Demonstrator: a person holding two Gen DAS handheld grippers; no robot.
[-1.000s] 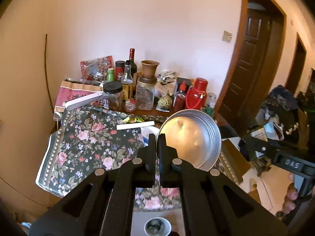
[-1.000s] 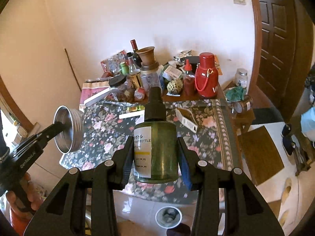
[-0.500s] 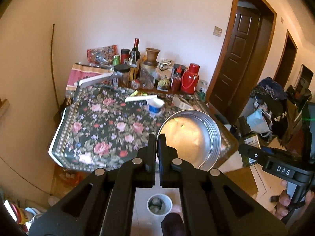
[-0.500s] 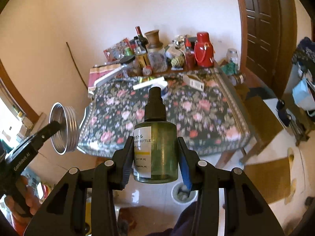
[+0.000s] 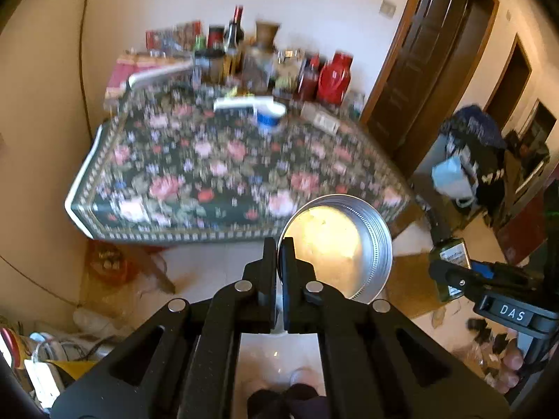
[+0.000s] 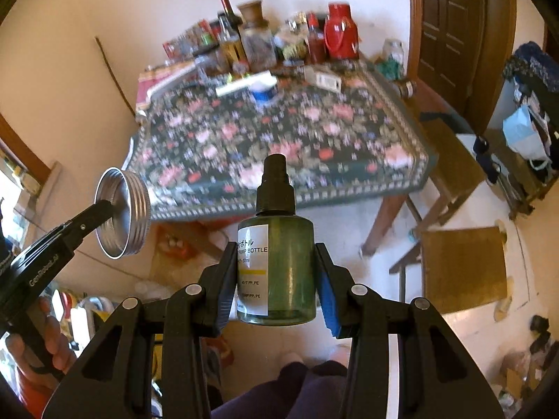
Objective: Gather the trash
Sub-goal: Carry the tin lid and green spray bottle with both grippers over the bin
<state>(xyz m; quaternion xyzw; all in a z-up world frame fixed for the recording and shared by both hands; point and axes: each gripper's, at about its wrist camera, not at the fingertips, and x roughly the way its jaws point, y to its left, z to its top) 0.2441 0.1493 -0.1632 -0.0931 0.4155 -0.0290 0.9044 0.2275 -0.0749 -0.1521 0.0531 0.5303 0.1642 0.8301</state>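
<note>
My left gripper is shut on the rim of a round silver metal tin, held in the air in front of the table. The tin also shows in the right wrist view, at the left, with the left gripper on its rim. My right gripper is shut on a green pump bottle with a black spray top and white label. The bottle shows at the right of the left wrist view. Both are held above the floor, short of the table's near edge.
A table with a flowered cloth holds a blue-and-white cup, a white stick, a small box and a row of bottles and jars at the wall. A wooden stool stands on the right. Clutter lies on the floor at left.
Both grippers have pulled back and up from the table with their loads. The table now looks smaller and farther, and more floor shows below.
</note>
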